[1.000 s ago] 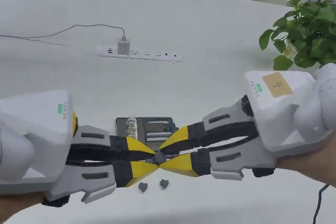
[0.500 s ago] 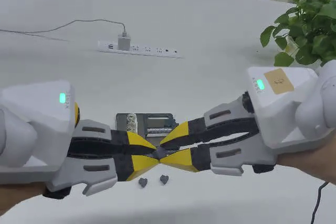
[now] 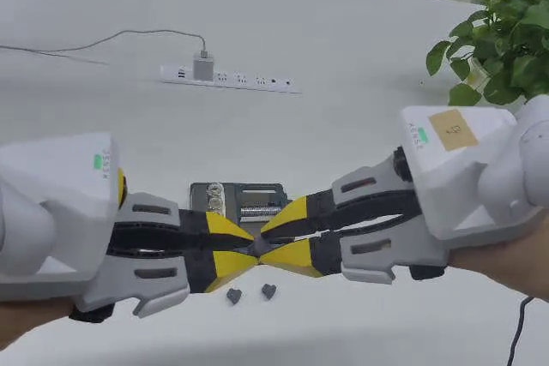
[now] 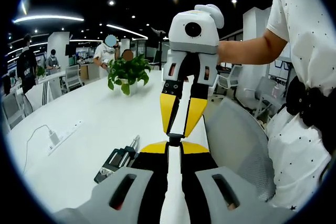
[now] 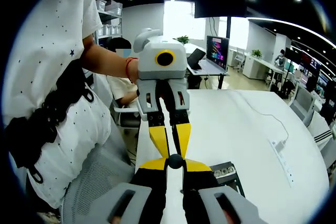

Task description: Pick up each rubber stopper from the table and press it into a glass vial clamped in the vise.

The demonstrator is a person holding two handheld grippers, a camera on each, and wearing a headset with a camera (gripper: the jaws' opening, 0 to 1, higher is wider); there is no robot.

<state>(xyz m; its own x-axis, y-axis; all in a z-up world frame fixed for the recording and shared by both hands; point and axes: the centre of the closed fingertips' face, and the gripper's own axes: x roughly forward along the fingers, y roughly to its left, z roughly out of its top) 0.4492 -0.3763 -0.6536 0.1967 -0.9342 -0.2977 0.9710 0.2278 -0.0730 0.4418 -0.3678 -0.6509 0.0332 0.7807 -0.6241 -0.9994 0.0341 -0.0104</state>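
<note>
My left gripper [image 3: 254, 255] and right gripper [image 3: 264, 252] meet tip to tip above the table's near edge. A small dark rubber stopper [image 5: 175, 161] sits where the tips meet, and both pairs of jaws are pinched on it. In the left gripper view it is a small grey spot [image 4: 175, 139] at my jaw tips. Just behind the tips stands the vise [image 3: 257, 200], with glass vials [image 3: 214, 199] clamped at its left end. Two more rubber stoppers [image 3: 233, 297] [image 3: 268, 291] lie on the table below the grippers.
A white power strip [image 3: 227, 81] with a plugged charger and cable lies farther back. A potted plant [image 3: 506, 32] stands at the right. An office chair [image 4: 247, 145] is beside the table, and people sit in the background.
The grippers have stayed tip to tip on the stopper. The head camera has shifted slightly.
</note>
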